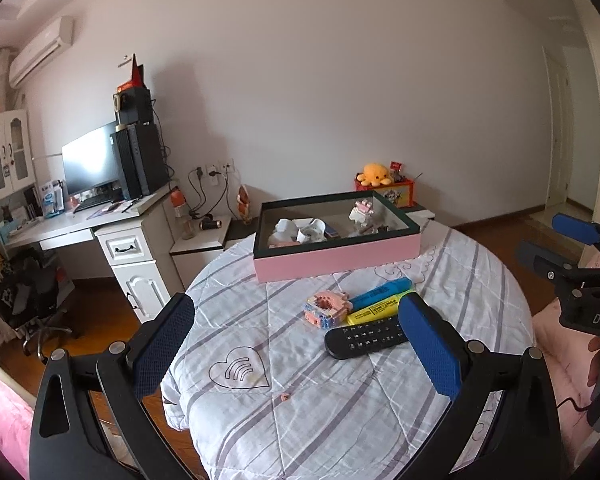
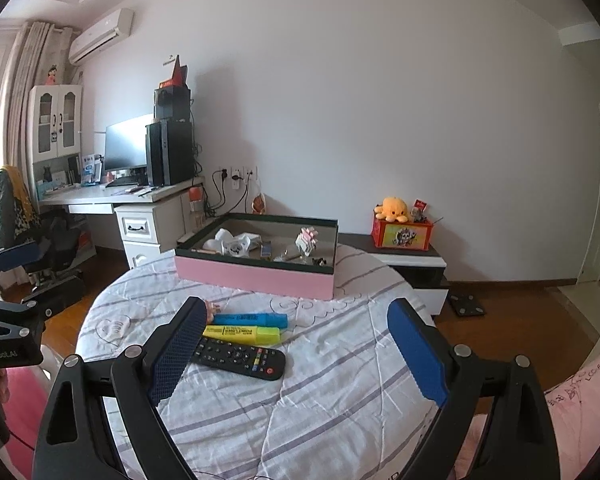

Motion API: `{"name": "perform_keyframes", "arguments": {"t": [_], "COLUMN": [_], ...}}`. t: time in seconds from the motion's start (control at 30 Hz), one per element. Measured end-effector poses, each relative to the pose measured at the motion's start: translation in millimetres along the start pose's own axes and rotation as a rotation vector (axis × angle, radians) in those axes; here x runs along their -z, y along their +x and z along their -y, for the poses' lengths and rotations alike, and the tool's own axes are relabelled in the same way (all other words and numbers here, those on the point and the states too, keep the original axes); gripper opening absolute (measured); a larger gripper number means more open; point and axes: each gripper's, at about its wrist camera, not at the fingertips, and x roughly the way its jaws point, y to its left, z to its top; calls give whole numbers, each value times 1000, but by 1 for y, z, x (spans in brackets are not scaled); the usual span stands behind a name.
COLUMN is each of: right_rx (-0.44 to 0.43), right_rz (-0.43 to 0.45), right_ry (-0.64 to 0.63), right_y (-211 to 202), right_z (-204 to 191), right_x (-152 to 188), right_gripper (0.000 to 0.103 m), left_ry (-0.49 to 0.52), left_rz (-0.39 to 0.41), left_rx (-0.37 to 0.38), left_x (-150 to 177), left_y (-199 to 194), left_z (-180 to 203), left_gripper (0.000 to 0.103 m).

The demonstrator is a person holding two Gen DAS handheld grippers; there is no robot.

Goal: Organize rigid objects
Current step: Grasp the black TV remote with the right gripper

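On the round table's striped cloth (image 1: 300, 420) lie a black remote (image 1: 364, 338) (image 2: 240, 358), a yellow highlighter (image 1: 374, 310) (image 2: 244, 334), a blue highlighter (image 1: 380, 292) (image 2: 252, 319) and a pink block toy (image 1: 326, 308). Behind them stands a pink box (image 1: 336, 256) (image 2: 256, 276) holding several small items. My left gripper (image 1: 296, 328) is open and empty, above the table's near side. My right gripper (image 2: 296, 340) is open and empty, above and just right of the remote.
A tiny pink piece (image 1: 285, 397) lies on the cloth near the front. A white desk (image 1: 100, 224) with monitor stands left. A low cabinet (image 2: 412, 264) with a red box and an orange plush (image 2: 394, 208) stands behind the table. Wood floor surrounds.
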Motion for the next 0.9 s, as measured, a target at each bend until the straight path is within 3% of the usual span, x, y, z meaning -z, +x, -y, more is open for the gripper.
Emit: {"name": "perform_keyframes", "arguments": {"t": [0.33,0.77,0.9], "right_rx": [-7,-166,-270], "right_rz": [-130,-395,-472], "right_ry": [20,-80,-128], "right_y": [43,130,153], "right_z": [8,-12,-20], "right_x": [22,50,54], "right_gripper": [93,93,93], "left_ry": [18,33,32], "left_rz": [-103,-211,-230], "left_rx": [23,34,29], "left_x": [14,33,37], "left_y": [40,78,82], "left_z": [6,4,-1], "left_gripper": [103,103,103]}}
